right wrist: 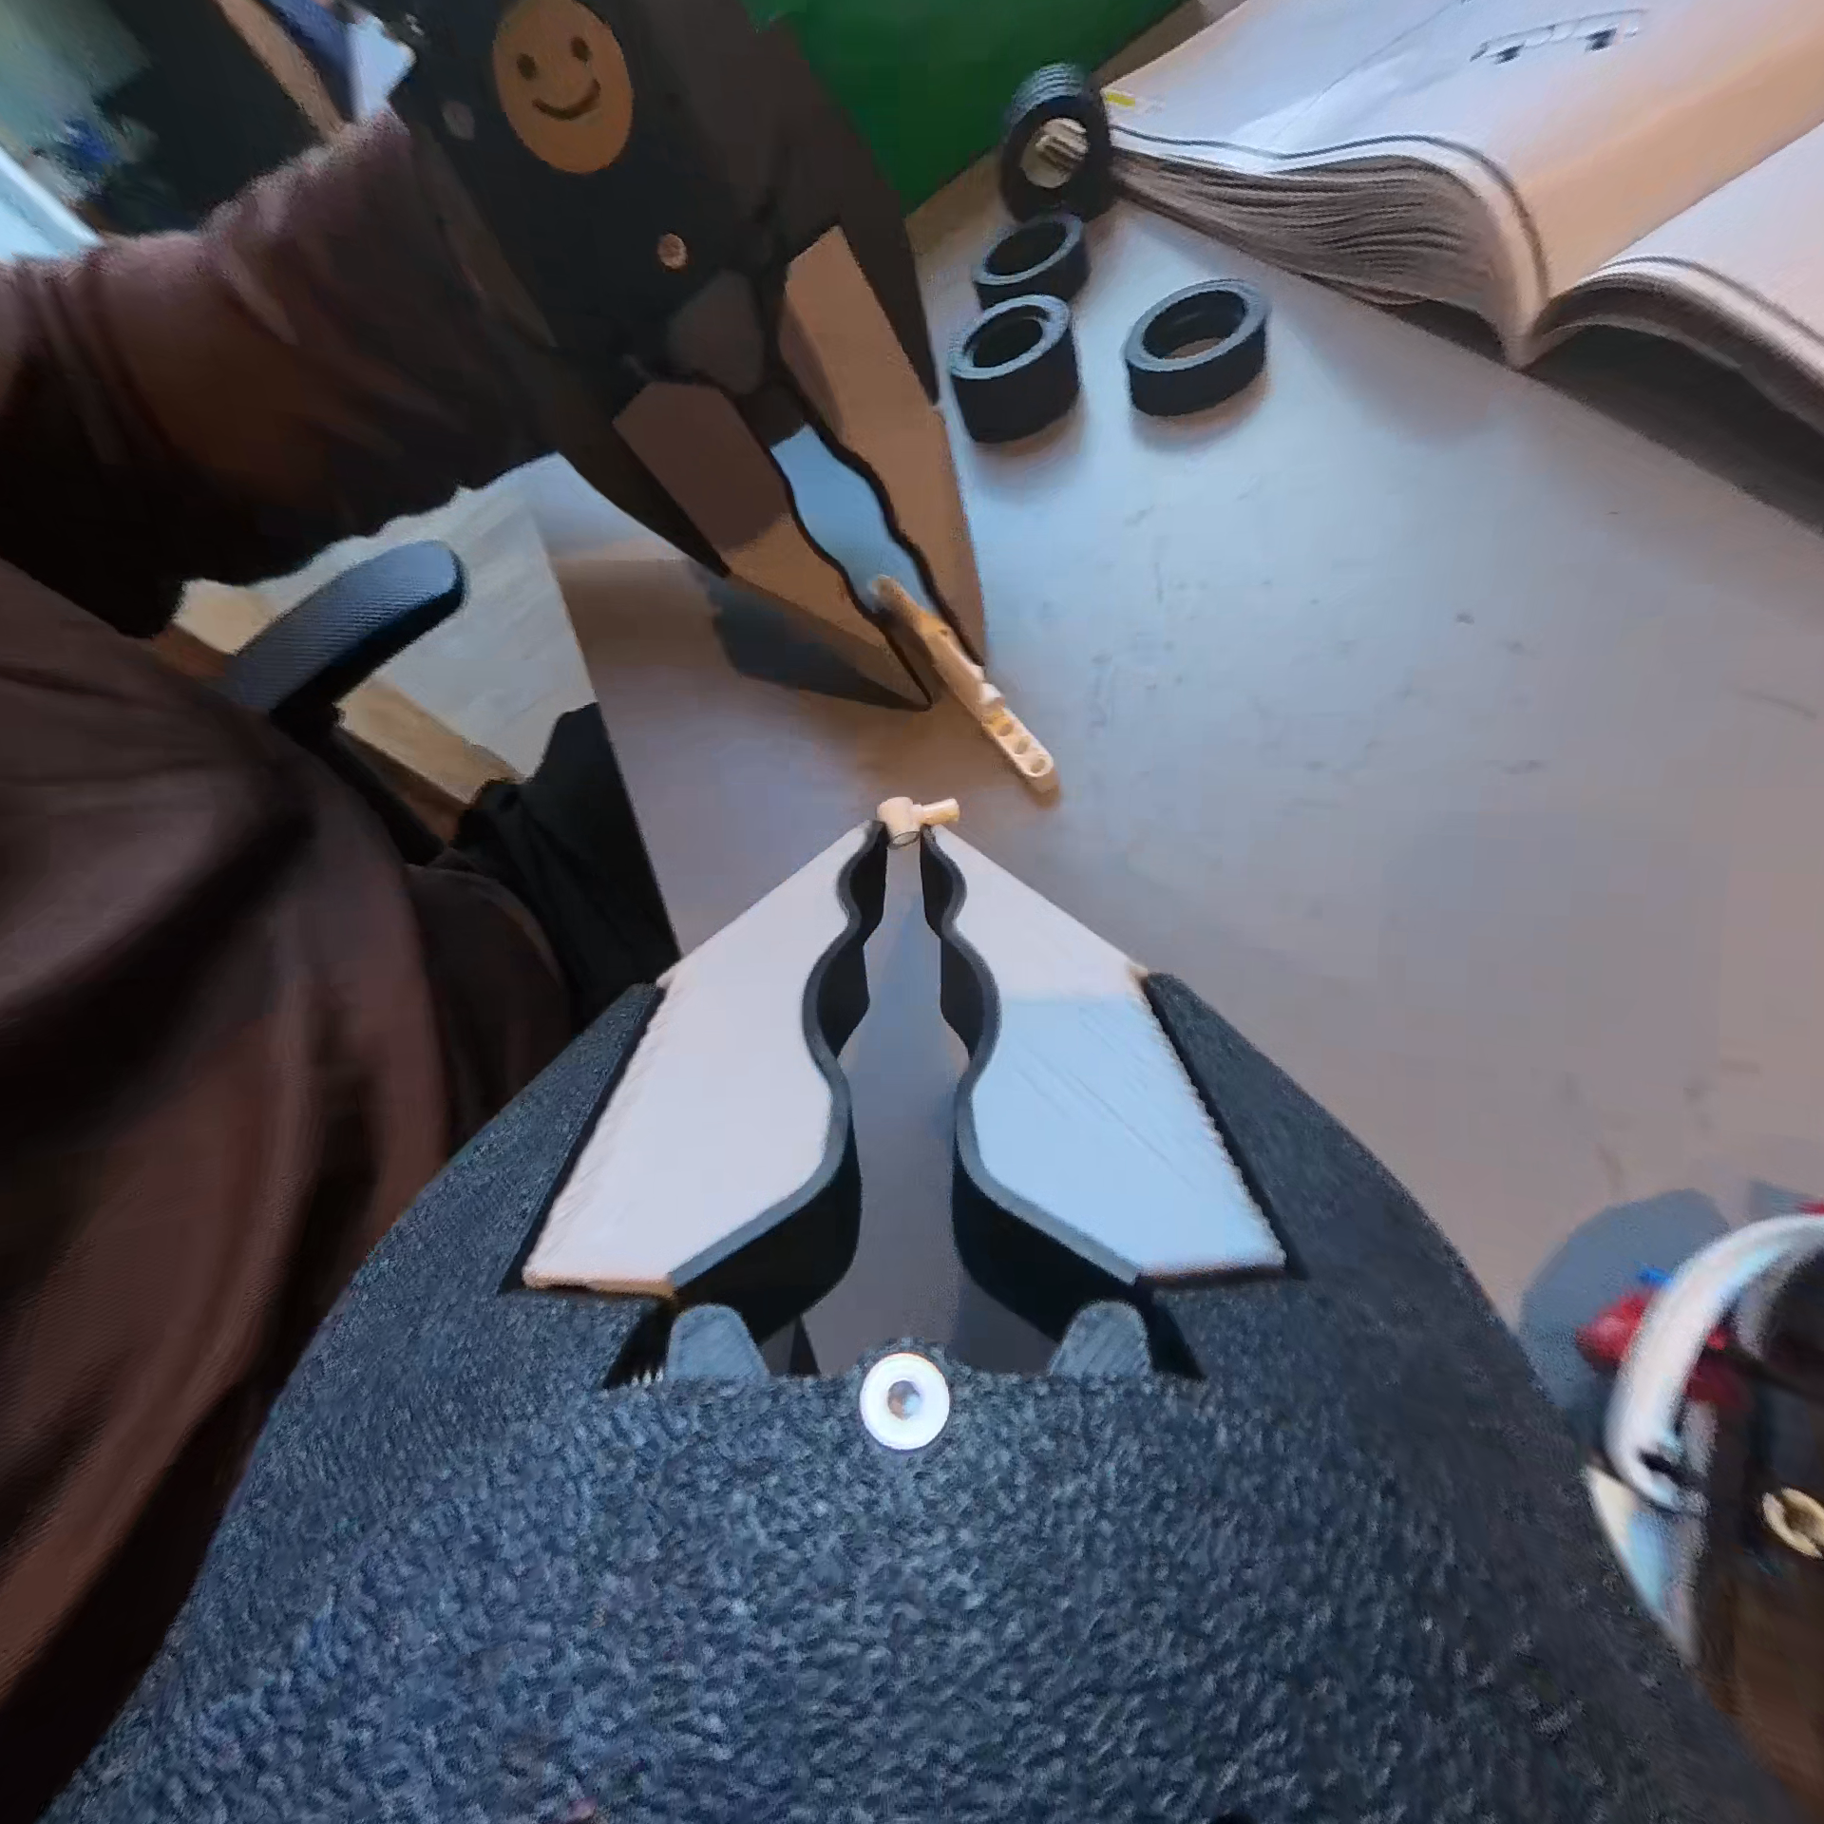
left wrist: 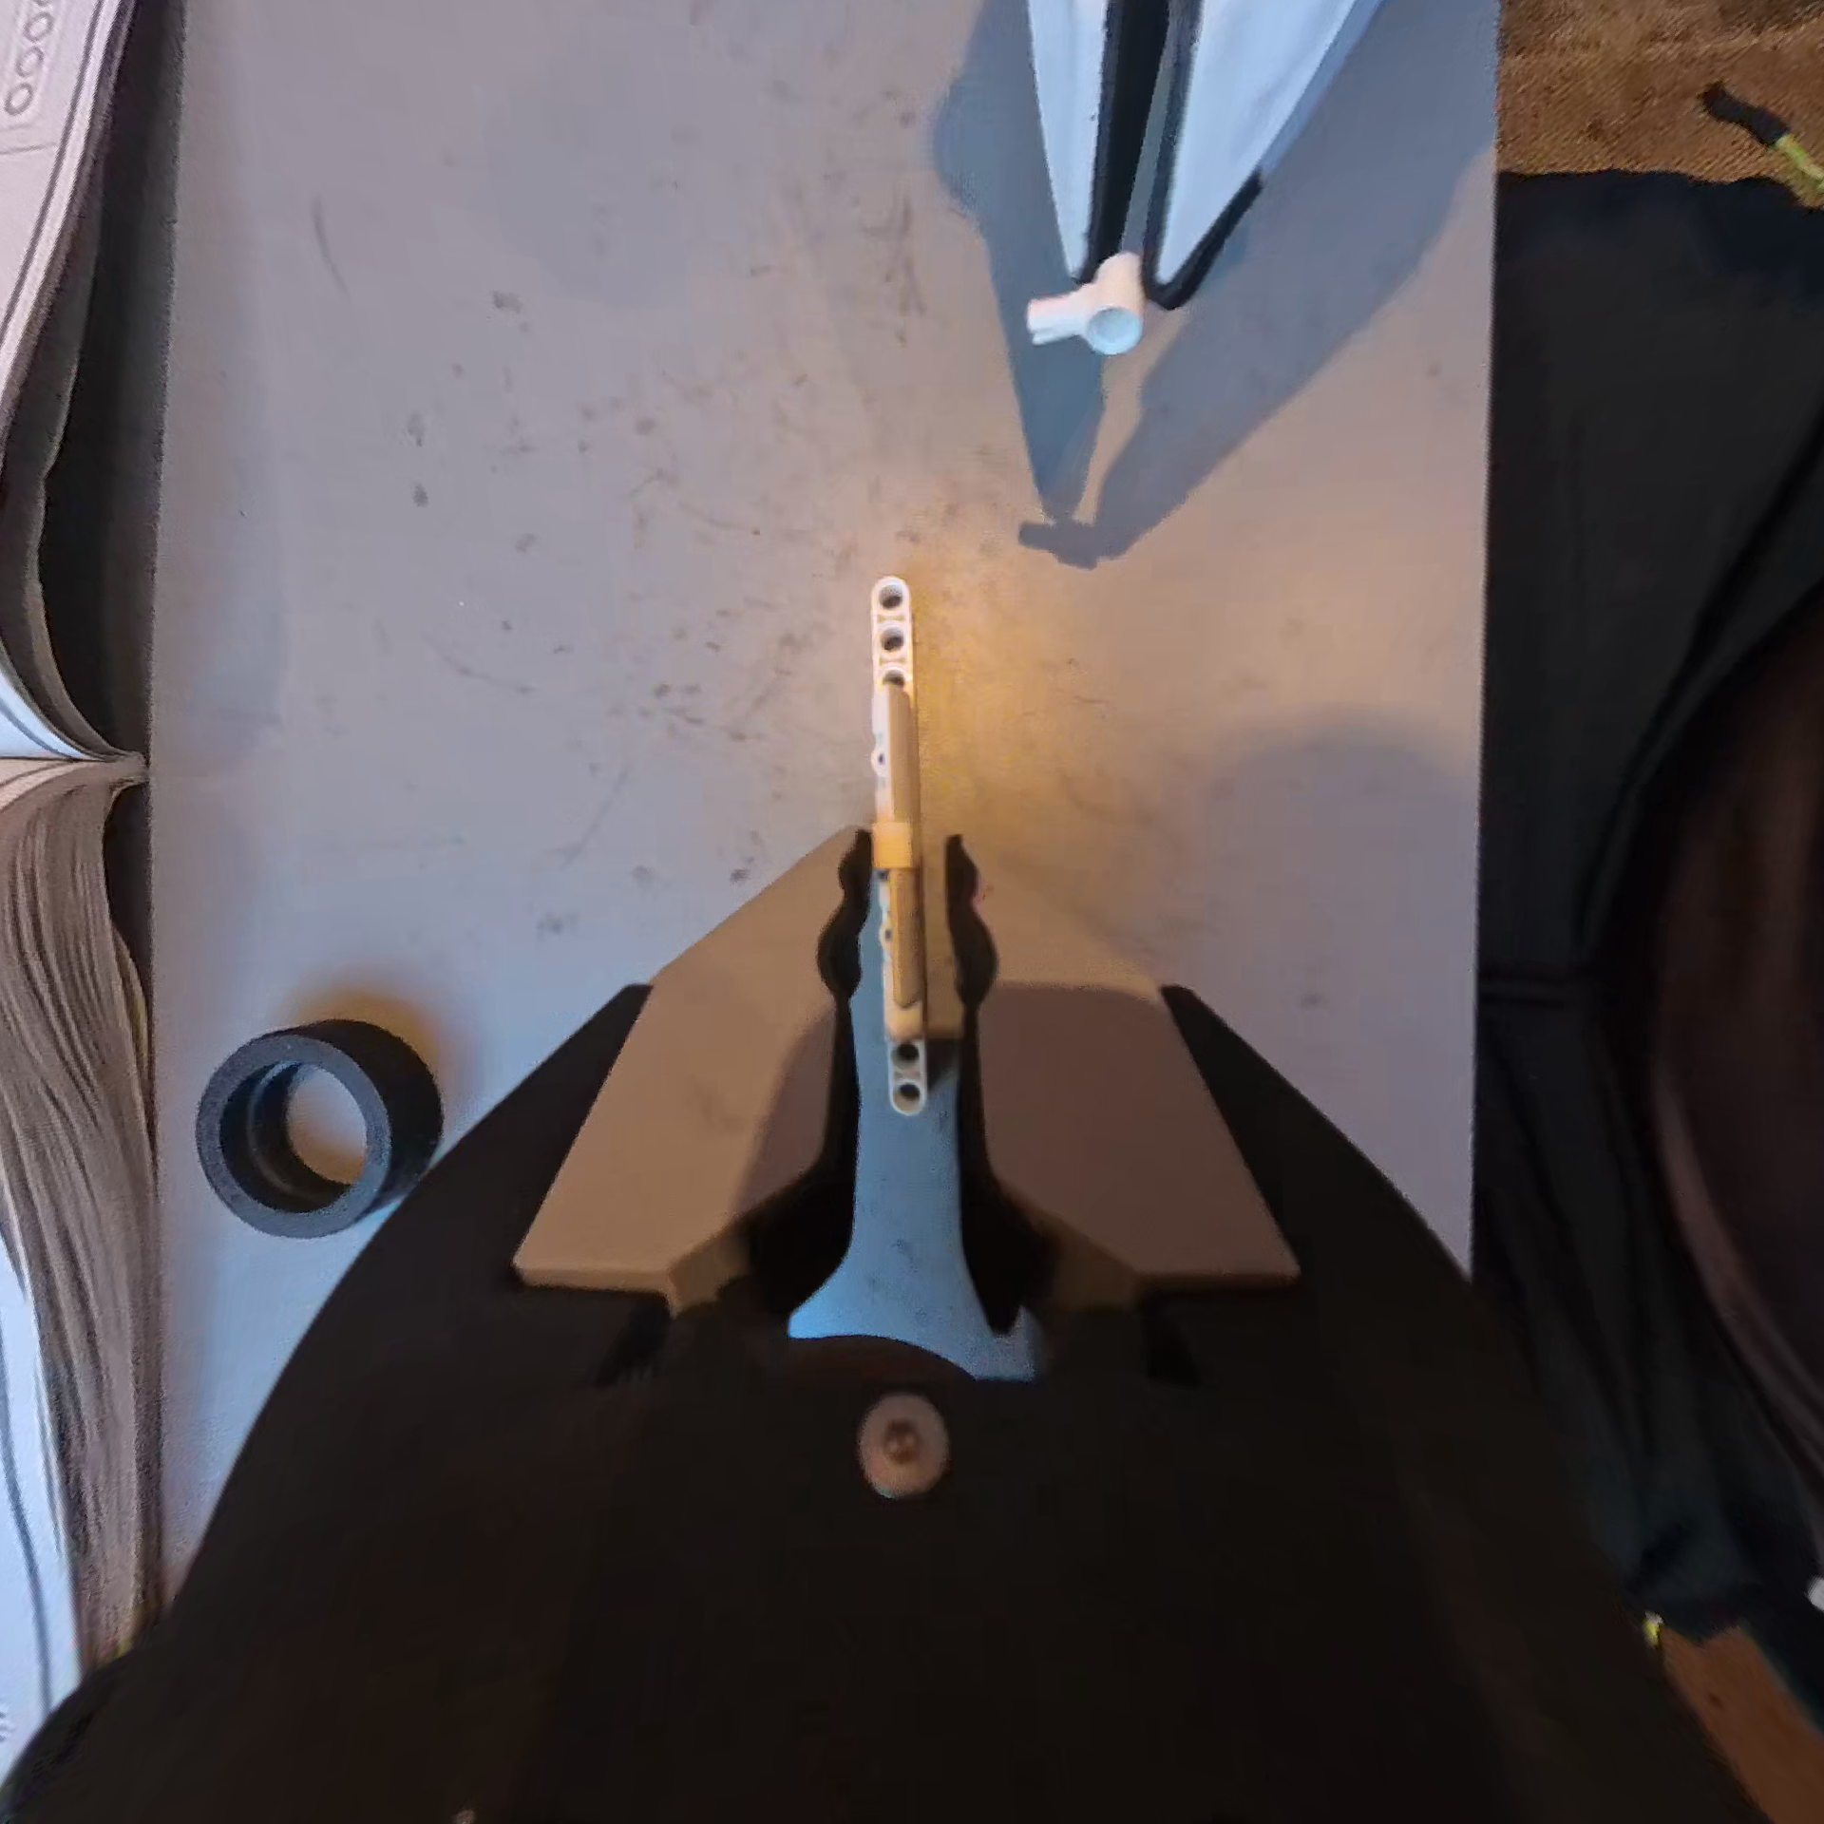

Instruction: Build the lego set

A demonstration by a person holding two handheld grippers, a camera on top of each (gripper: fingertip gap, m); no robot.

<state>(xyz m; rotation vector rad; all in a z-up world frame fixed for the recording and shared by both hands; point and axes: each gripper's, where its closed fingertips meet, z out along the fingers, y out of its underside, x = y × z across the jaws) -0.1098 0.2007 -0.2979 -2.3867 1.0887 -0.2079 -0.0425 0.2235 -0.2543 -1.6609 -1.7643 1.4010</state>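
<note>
My left gripper [left wrist: 900, 849] is shut on a long white beam with holes [left wrist: 893, 632] that has a tan bar lying along it. The beam rests on edge on the grey table [left wrist: 553, 474] and sticks out past the fingertips. In the right wrist view the left gripper [right wrist: 950, 679] comes down from the upper left, with the beam [right wrist: 1022, 755] poking out toward me. My right gripper [right wrist: 903, 834] is shut on a small pale connector piece [right wrist: 916, 813] at its tips, held above the table just short of the beam's end. It also shows in the left wrist view [left wrist: 1115, 271] with the connector [left wrist: 1091, 316].
Several black tyres [right wrist: 1017, 365] lie on the table behind the left gripper; one [left wrist: 316, 1125] is at the left of my left gripper. An open instruction book [right wrist: 1481, 197] lies along the far edge. A brown sleeve [right wrist: 247, 345] and chair armrest [right wrist: 345, 622] are at left. Red parts [right wrist: 1629, 1323] lie at right. The grippers' ends are close to 9 cm from one another.
</note>
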